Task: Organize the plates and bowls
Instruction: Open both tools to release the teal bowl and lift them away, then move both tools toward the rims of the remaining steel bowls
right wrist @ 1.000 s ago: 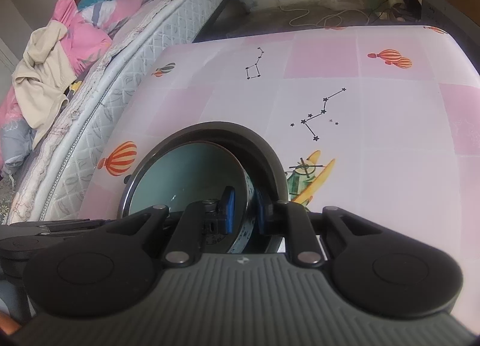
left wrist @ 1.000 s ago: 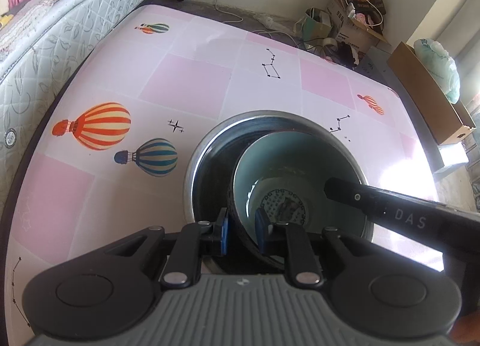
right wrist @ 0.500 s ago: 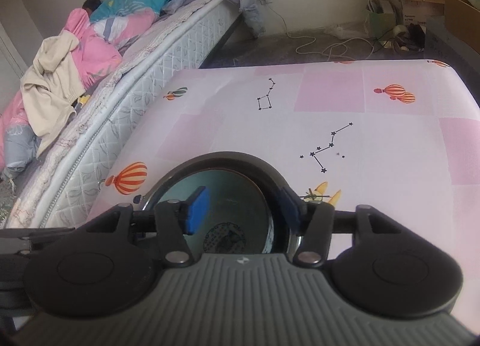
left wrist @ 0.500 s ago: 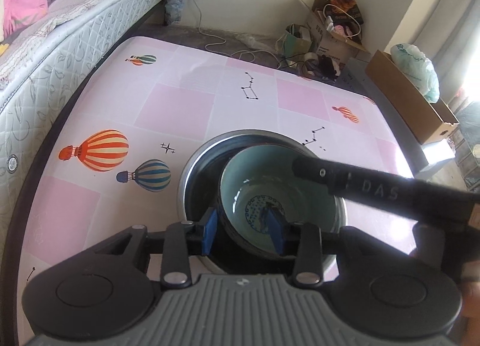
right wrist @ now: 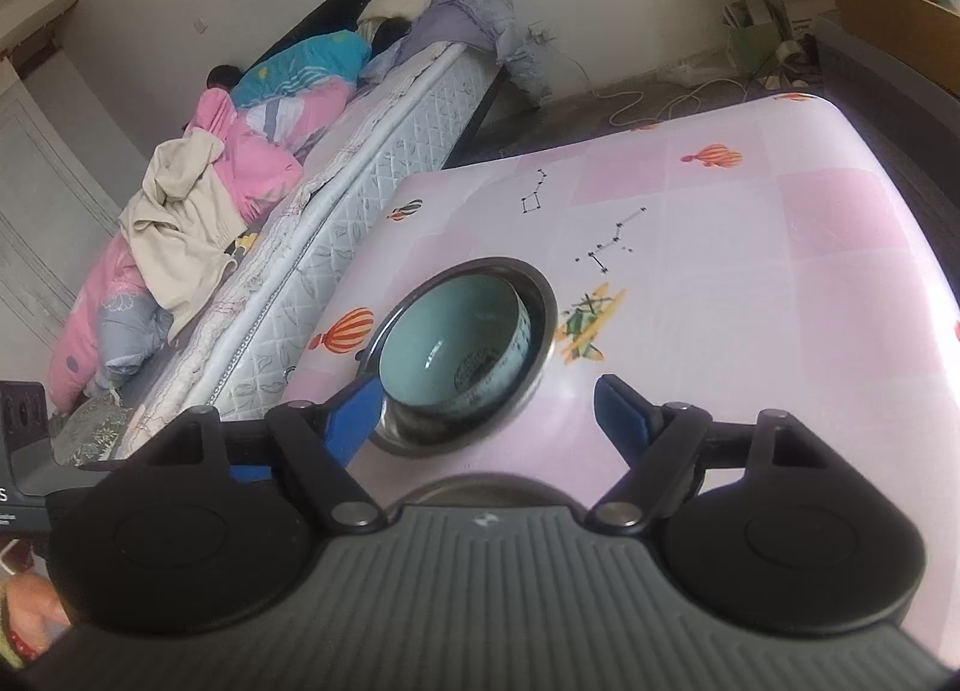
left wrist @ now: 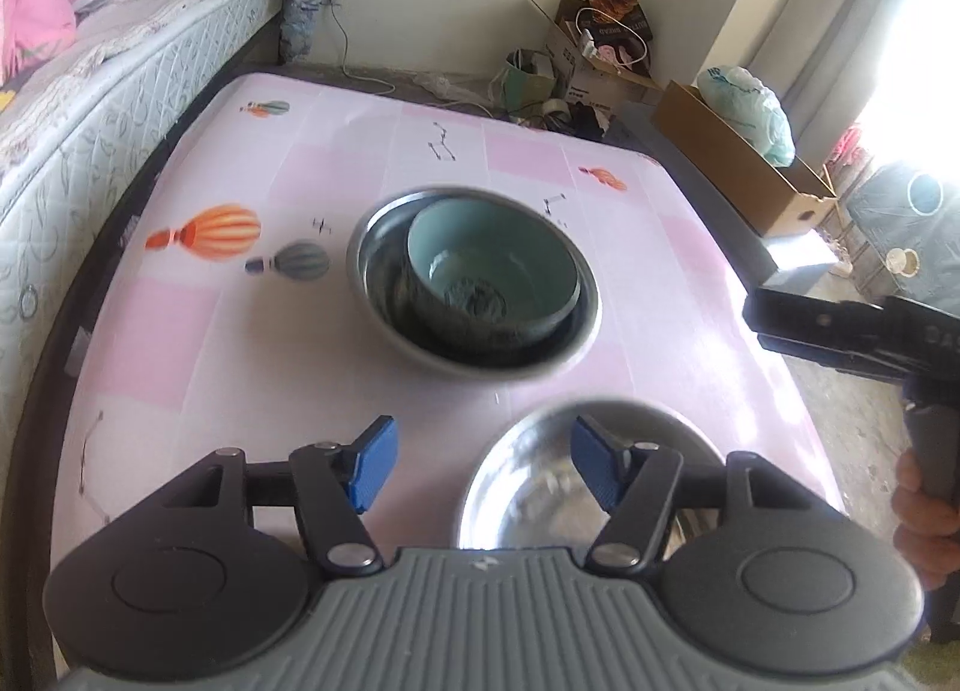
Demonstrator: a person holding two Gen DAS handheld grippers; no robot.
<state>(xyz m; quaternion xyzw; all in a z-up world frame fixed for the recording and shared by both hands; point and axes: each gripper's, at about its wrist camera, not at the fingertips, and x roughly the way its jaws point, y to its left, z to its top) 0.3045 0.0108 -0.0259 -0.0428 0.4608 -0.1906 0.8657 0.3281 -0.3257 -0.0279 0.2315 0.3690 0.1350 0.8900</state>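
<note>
Both grippers, left gripper (left wrist: 480,466) and right gripper (right wrist: 489,409), are spreading empty, leaving the teal bowl (left wrist: 492,277) nested in the steel bowl (left wrist: 384,247) on the surface (left wrist: 252,343); retreating cleanly avoids nudging it.

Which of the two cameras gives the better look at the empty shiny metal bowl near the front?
The left wrist view: the empty metal bowl shows its rim and inside behind the open left gripper. The right wrist view shows only a sliver of rim above the camera housing.
</note>
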